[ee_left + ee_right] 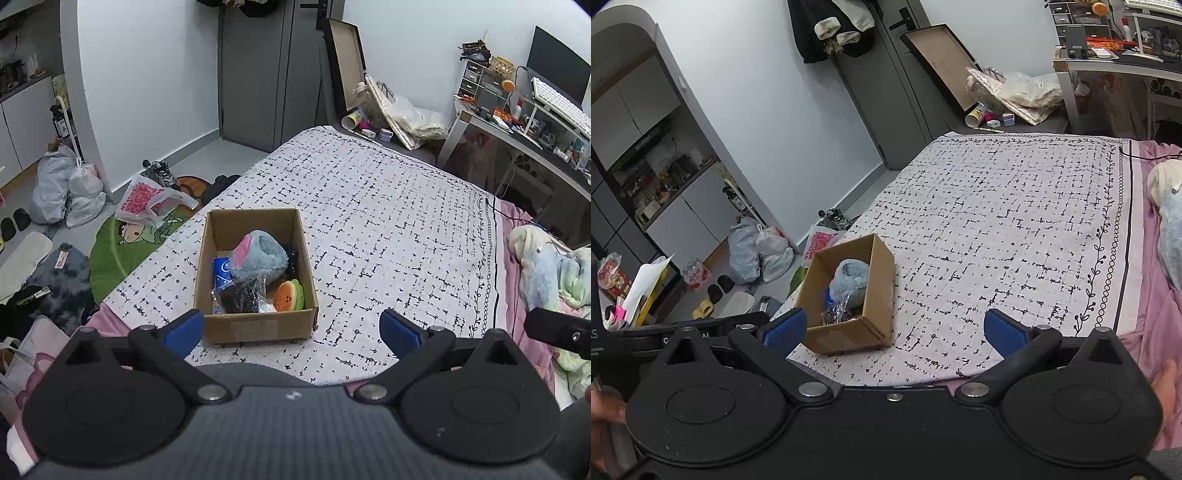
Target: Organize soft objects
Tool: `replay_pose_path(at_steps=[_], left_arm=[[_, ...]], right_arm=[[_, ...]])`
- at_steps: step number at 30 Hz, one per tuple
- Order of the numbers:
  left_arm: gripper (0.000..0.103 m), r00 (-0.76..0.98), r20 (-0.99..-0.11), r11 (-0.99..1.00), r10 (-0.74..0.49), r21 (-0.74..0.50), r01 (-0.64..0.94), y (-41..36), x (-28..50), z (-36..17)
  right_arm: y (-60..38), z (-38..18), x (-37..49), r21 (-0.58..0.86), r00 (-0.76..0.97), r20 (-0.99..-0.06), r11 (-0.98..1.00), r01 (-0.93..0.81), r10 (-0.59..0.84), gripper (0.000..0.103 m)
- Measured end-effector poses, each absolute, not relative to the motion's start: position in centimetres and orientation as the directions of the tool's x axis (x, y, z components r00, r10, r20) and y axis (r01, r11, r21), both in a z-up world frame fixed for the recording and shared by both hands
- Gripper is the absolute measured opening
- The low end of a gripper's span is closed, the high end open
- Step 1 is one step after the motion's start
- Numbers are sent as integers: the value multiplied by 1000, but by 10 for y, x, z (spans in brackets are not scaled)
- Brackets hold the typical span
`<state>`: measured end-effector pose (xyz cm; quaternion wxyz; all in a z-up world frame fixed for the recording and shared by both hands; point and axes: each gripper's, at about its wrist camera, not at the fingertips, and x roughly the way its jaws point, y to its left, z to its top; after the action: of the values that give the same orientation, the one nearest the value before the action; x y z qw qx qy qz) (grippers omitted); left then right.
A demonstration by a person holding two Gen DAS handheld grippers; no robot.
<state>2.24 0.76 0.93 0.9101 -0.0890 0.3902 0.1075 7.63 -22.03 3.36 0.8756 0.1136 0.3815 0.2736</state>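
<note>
Black left gripper point(291, 330), right gripper point(893, 332), blue-padded fingers point(183, 331), silver pivot screws

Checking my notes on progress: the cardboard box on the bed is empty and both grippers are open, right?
Not empty. The left wrist view shows the cardboard box holding a blue plush, a burger toy and other items. Both grippers, left and right, are open.

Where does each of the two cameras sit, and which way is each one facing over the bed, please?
Left wrist: sits on the left gripper, looks forward over the cardboard box on the bed; its open blue fingers show, and the right gripper's tip at the right edge.
Right wrist: sits on the right gripper, further right, faces the patterned blanket and door; open fingers and the person's hand show.
Shared: box, blue plush, blanket, desk.
</note>
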Motion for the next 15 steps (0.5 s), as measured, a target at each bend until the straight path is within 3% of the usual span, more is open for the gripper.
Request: replay_pose_path(at_steps=[15], left_arm=[[101,655,-745,957,129,-79,-279,13,21,6]], right_arm=[[-219,33,77,400,554,-619,831,-386,556,103]])
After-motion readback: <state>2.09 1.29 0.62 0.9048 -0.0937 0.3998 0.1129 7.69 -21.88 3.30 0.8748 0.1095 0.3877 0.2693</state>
